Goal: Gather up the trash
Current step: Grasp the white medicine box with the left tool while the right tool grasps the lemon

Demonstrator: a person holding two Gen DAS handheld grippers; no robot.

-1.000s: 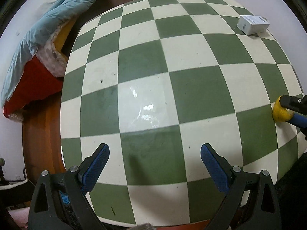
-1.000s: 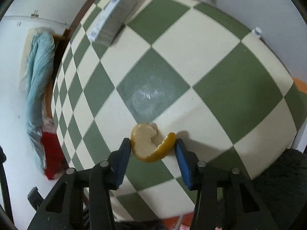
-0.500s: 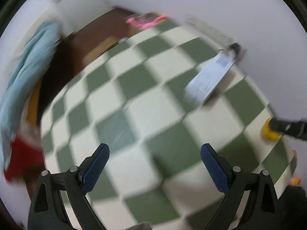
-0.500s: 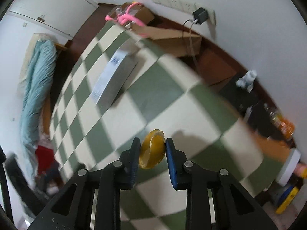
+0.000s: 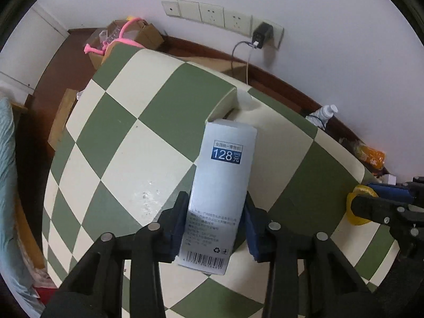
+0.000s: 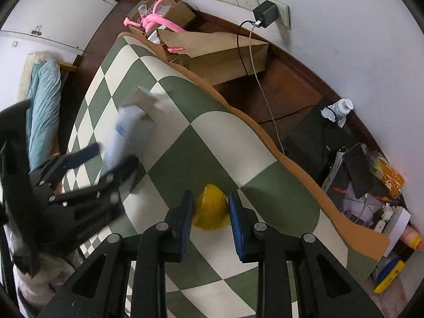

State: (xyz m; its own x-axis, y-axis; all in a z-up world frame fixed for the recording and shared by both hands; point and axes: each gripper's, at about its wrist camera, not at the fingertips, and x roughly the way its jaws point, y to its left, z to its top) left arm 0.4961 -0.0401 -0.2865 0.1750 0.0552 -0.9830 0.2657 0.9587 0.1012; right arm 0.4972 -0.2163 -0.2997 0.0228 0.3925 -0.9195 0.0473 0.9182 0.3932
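Observation:
A tall white carton [image 5: 222,180] with a blue price label lies on the green and cream chequered table [image 5: 127,137]. My left gripper [image 5: 214,204] straddles its near end, jaws closing, and both blue pads touch its sides. In the right wrist view that left gripper [image 6: 106,159] and the carton [image 6: 127,132] are blurred at the left. My right gripper [image 6: 209,209] is shut on a curled yellow fruit peel [image 6: 210,206] above the table near its far edge. The left wrist view shows the peel [image 5: 356,212] and the right gripper [image 5: 376,204] at the far right.
Beyond the table's edge stand a brown paper bag [image 6: 225,50] and a cardboard box [image 6: 175,10] with a pink cord. A black charger [image 6: 266,10] with a hanging cable sits in the wall sockets. Bottles and clutter [image 6: 365,185] cover the floor at the right; blue bedding [image 6: 42,106] lies left.
My left gripper swung across the table to the white carton and its wide jaws came in on the carton's sides. My right gripper closed on the peel and carried it toward the table's edge.

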